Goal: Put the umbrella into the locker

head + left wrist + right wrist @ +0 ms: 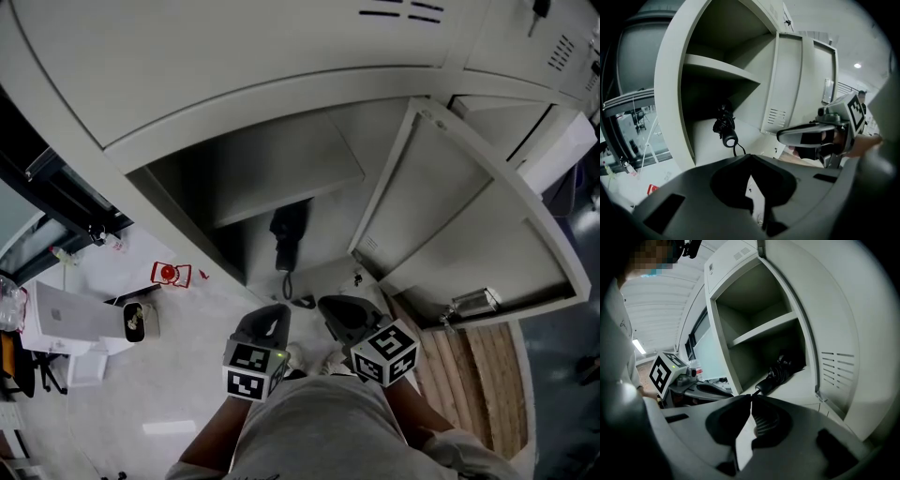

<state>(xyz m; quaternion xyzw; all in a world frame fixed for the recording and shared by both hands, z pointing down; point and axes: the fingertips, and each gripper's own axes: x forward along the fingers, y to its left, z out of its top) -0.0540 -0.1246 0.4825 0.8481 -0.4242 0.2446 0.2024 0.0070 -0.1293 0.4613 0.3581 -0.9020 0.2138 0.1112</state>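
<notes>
The locker (187, 202) stands open, its door (450, 220) swung out to the right. Inside, a shelf (281, 178) splits the space in two. The black folded umbrella (288, 234) lies in the lower compartment, on the locker's floor beneath that shelf. Its handle end points toward the near opening, and a thin cord trails from it toward the front edge. Nothing touches the umbrella.

Both claws are held just in front of the opening, side by side and near each other, clear of the locker. The left claw (272, 317) has its jaws pressed together with nothing between them; in the left gripper view the tips of the left claw (750, 157) meet in a thin seam, and the umbrella (725, 127) shows well beyond them, back in the compartment. The right claw (337, 309) is likewise closed and empty. In the right gripper view the tips of the right claw (751, 397) touch, with the umbrella (780, 372) farther in, under the shelf and apart from the jaws.

Each claw carries its marker cube (253, 367) on the near end. On the floor to the left of the locker lies a small red-and-white item (171, 274), and wooden planks (478, 370) run along the right, under the open door.
</notes>
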